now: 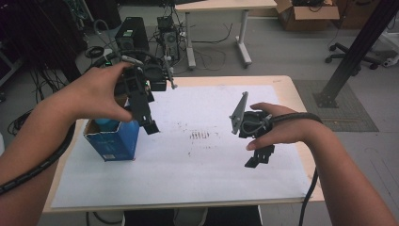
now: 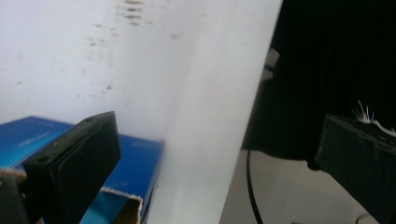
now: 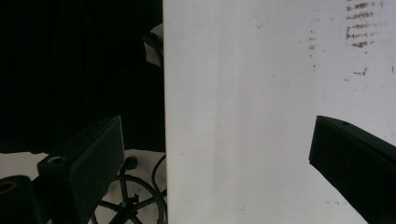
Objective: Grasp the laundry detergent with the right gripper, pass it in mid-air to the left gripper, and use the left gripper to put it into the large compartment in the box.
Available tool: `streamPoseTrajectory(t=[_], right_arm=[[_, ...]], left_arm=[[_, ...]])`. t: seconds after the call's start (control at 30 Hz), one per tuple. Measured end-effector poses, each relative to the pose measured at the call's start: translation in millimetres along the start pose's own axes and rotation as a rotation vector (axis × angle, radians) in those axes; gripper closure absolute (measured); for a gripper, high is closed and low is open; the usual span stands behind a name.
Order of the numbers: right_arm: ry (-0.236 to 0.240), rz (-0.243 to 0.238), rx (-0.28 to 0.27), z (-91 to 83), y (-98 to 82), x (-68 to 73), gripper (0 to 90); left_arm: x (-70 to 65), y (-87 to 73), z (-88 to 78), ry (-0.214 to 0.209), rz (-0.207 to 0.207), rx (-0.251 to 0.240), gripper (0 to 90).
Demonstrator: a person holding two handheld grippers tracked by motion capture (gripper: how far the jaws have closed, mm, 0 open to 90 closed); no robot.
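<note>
Bare forearms, no sleeves showing. Left gripper (image 1: 143, 113): black body, black blocky jaws, thick black ribbed cable (image 1: 42, 162) trailing along the forearm. Right gripper (image 1: 258, 157): black, grey three-cornered plate (image 1: 239, 113) on top, black braided cable (image 1: 296, 116) running over the wrist.

- Blue box (image 1: 114, 141): open-topped carton, flaps up, standing upright at the bench's left edge on the white sheet.
- Light-blue item (image 1: 106, 124) sits inside it, top poking out; can't tell what it is.
- Left gripper view: torn cardboard rim visible.
</note>
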State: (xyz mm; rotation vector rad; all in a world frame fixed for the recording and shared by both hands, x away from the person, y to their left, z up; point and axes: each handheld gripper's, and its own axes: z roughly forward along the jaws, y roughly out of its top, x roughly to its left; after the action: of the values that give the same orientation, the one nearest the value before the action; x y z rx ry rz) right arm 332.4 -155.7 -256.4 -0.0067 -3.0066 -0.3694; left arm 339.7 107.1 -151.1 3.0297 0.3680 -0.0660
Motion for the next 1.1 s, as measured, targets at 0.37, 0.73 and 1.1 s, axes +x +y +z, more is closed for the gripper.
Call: streamPoseTrajectory(t=[0.37,0.73,1.1], right_arm=[[0.017,0.062,0.026,8.5,-11.2,-15.8,3.7],[0.030,0.086,0.029,15.0,-14.8,-30.1,3.6],[0.026,0.082,0.058,12.9,-10.1,-36.2,3.6]], left_arm=[[-1.2,8.0,54.8,0.006,0.116,0.085,0.2],[-1.0,18.7,78.6,-0.017,0.174,0.117,0.1],[6.7,23.2,83.6,-0.018,0.184,0.104,0.2]])
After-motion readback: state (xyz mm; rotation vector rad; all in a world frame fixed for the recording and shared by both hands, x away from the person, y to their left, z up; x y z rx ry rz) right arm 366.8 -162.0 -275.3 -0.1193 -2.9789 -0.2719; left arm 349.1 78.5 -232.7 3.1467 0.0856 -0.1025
